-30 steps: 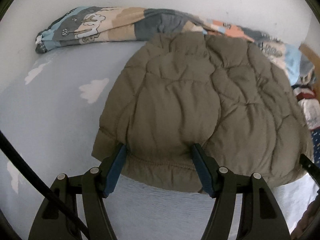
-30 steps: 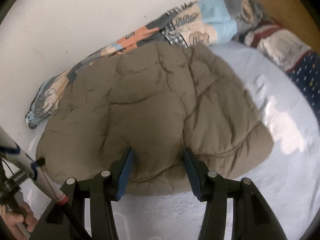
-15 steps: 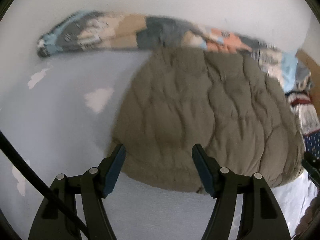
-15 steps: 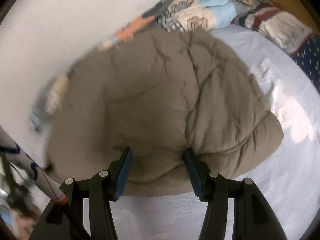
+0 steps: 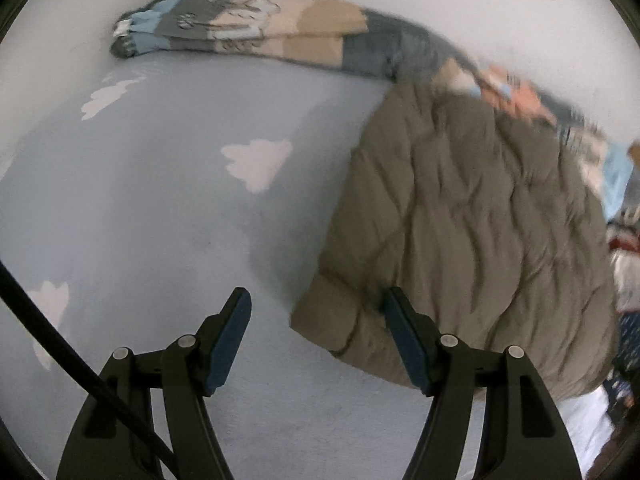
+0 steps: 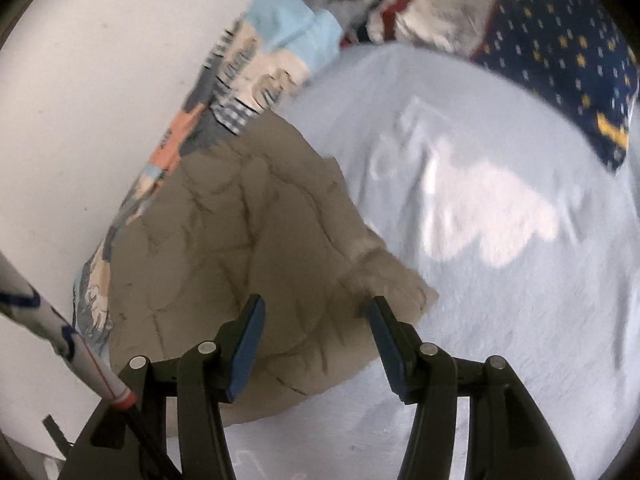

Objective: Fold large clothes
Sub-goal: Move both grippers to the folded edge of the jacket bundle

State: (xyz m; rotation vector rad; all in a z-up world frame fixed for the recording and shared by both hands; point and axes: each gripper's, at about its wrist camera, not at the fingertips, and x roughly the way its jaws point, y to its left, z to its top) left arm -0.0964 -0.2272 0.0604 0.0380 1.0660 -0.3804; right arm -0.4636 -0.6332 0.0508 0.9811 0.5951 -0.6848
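Observation:
An olive quilted puffer jacket lies spread on a pale blue bed sheet with white cloud prints. My left gripper hovers open at the jacket's near left corner; its left finger is over bare sheet and its right finger is over the hem. In the right wrist view the jacket fills the lower left. My right gripper stands open over the jacket's near right corner, pressing on nothing. Both views are blurred by motion.
A rolled patterned blanket runs along the white wall behind the jacket. A navy dotted pillow and a red-striped cloth lie at the far right. A white pole crosses the lower left, and a black cable hangs left.
The left gripper has slid left, so the jacket now sits right of it. The right gripper has slid right and rolled, leaving the jacket at its left. Both stayed open.

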